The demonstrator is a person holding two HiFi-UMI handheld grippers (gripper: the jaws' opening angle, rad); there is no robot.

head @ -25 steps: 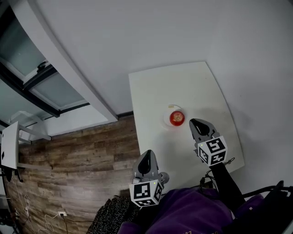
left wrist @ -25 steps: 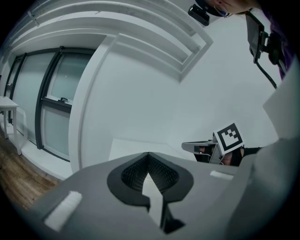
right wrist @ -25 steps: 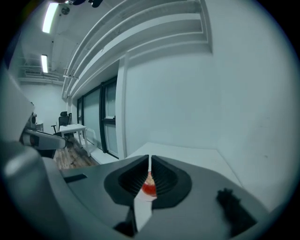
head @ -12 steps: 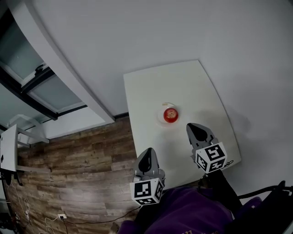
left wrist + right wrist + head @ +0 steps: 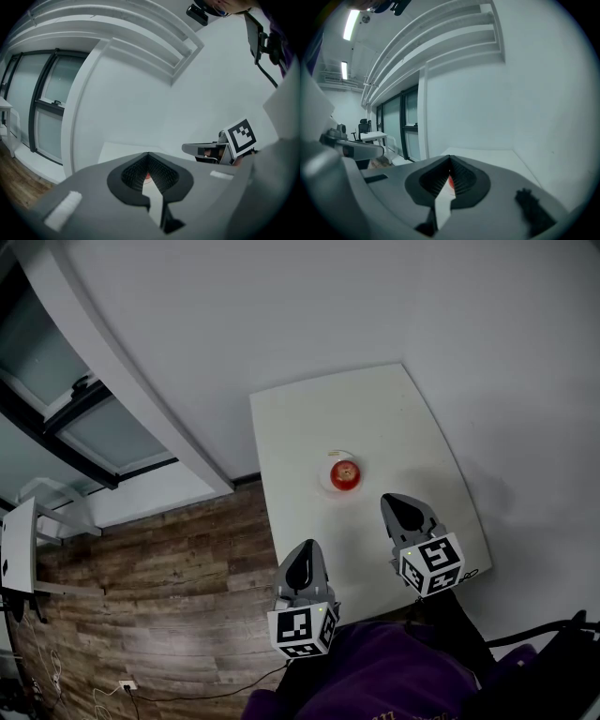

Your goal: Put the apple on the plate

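A: The jaws?
B: Left gripper [image 5: 304, 557] and right gripper [image 5: 403, 505] are both closed tight, holding nothing.
A: And the apple [image 5: 345, 472]?
B: On the plate [image 5: 329, 482], mid-table [image 5: 375, 413] (well ahead of both).

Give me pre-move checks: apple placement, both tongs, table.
1. Apple on plate: ok.
2. Plate on table, away from its edges: ok.
3. Right tongs empty: ok, shut on nothing, short of the plate.
4. Left tongs empty: ok, shut on nothing, by the table's near edge.
5. Apple centred and steady on the plate: cannot tell, too small in view.
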